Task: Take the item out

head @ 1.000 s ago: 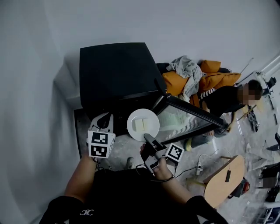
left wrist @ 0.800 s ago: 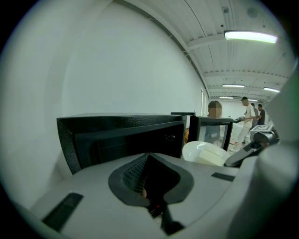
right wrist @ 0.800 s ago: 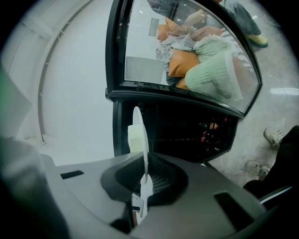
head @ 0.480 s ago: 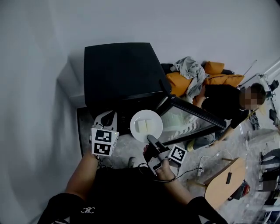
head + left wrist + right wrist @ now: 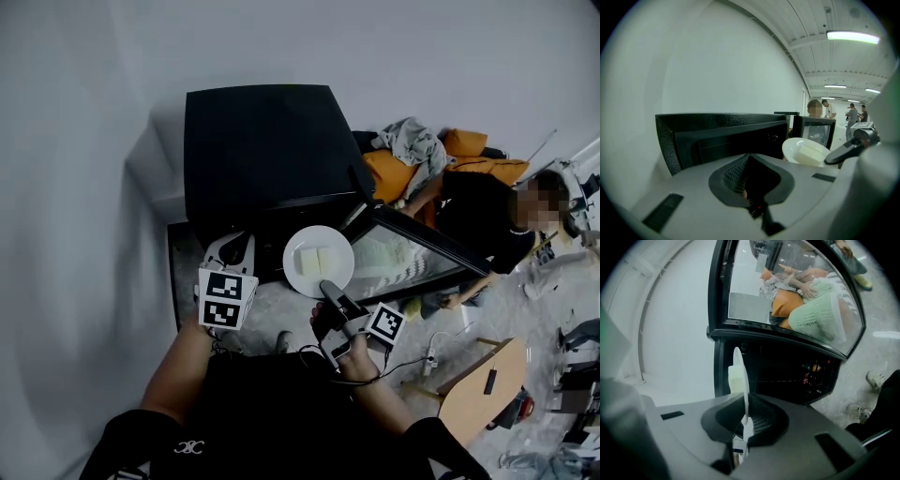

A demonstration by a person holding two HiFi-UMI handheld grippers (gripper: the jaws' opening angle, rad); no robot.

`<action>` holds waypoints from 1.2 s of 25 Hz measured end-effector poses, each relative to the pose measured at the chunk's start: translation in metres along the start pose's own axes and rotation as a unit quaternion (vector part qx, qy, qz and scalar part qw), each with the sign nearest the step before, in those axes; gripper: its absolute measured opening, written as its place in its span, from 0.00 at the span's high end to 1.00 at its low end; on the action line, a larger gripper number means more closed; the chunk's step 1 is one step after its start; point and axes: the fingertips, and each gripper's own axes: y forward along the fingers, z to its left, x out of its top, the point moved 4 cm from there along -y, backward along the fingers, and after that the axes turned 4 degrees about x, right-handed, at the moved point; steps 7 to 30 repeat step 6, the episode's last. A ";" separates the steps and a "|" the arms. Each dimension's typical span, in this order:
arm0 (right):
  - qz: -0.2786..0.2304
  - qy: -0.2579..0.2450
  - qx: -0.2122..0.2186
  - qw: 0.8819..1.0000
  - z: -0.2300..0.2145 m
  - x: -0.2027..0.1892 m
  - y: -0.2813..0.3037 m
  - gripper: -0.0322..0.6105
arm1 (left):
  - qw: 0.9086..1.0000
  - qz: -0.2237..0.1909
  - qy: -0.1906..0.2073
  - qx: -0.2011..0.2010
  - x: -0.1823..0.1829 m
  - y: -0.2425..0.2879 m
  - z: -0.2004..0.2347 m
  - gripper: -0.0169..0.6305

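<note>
My right gripper point(image 5: 328, 289) clamps the rim of one white plate point(image 5: 319, 281), just outside the single black microwave point(image 5: 262, 150) and beside its open door point(image 5: 412, 248). Two pale blocks point(image 5: 309, 260) lie on the plate. My left gripper point(image 5: 232, 246) has its jaws together on nothing.

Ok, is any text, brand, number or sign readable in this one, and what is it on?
No words or numbers can be read in any view.
Left gripper and right gripper: only black-and-white square marker patterns, no letters.
Black shirt: a small white emblem near the sleeve, too small to read.
Microwave: no brand or label shows.
</note>
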 end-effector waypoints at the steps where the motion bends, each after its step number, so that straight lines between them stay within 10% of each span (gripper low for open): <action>1: 0.001 0.001 0.000 1.000 -0.001 0.000 0.001 0.91 | 1.000 0.000 0.000 0.000 0.000 0.000 0.000 0.97; 30: 0.001 0.009 -0.002 1.000 -0.005 0.003 0.009 0.91 | 1.000 -0.006 -0.007 0.002 -0.003 0.008 0.005 0.98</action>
